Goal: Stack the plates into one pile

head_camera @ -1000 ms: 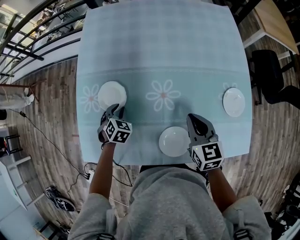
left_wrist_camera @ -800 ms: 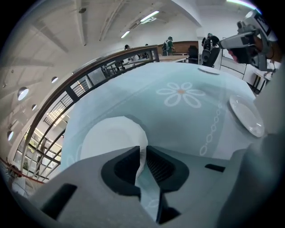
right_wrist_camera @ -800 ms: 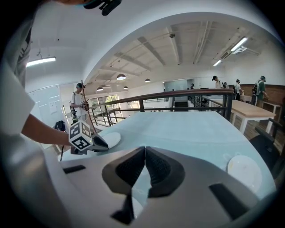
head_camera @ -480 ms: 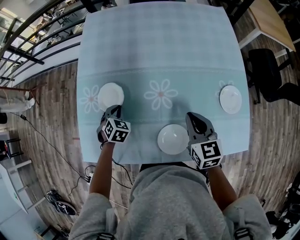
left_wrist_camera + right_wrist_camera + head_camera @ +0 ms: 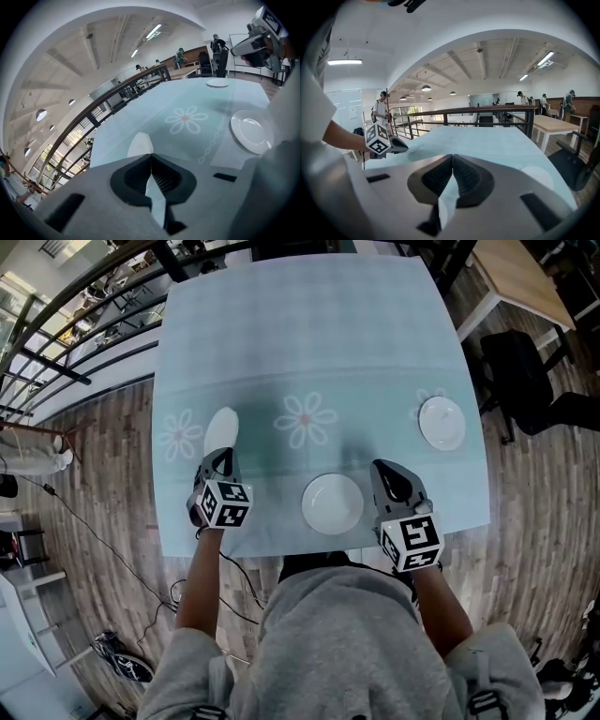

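Observation:
Three white plates are in view on the pale blue tablecloth (image 5: 309, 324). The left plate (image 5: 221, 427) hangs tilted off the cloth, and my left gripper (image 5: 220, 457) has its jaws closing tight on the near rim. In the left gripper view this plate (image 5: 139, 144) pokes out just past the left gripper (image 5: 151, 157). The middle plate (image 5: 332, 503) (image 5: 251, 132) lies flat near the front edge. My right gripper (image 5: 389, 474) (image 5: 453, 159) hovers just right of it, shut and empty. The third plate (image 5: 442, 422) (image 5: 217, 83) lies far right.
The table's front edge (image 5: 319, 554) runs just behind both grippers. A metal railing (image 5: 66, 343) stands to the left over wooden floor. A black chair (image 5: 534, 381) and a wooden table (image 5: 525, 273) stand to the right. Several people stand far off.
My left gripper has shut on the left plate's near rim and lifted it, so the plate now hangs tilted. Both hands have risen a little; the right one drifted sideways.

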Demonstrator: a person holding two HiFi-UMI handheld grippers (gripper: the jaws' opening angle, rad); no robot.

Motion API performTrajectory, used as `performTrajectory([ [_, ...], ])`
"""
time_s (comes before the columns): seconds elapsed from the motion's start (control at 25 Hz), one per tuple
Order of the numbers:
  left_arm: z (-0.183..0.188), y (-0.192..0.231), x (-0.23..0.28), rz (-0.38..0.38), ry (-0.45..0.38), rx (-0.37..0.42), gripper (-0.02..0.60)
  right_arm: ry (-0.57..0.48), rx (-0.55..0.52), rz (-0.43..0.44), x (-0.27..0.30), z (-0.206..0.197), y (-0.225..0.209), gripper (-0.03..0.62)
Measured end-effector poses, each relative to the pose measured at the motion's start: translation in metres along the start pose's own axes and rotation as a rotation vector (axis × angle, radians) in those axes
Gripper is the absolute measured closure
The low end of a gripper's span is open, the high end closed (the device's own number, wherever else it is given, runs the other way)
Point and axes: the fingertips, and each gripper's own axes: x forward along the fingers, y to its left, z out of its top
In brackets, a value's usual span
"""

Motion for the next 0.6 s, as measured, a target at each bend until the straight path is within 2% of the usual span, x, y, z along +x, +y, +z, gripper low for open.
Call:
performTrajectory([
  [0.28, 0.024, -0.044, -0.037, -0.027, -0.055, -0.010, 0.561, -0.044, -0.004, -0.030, -0.045, -0.006, -0.016, 0.568],
  [0.6, 0.055, -0.131, -0.073, -0.105, -0.110, 0.065, 0.561, -0.077, -0.004, -0.078, -0.102, -0.020, -0.039, 0.568],
])
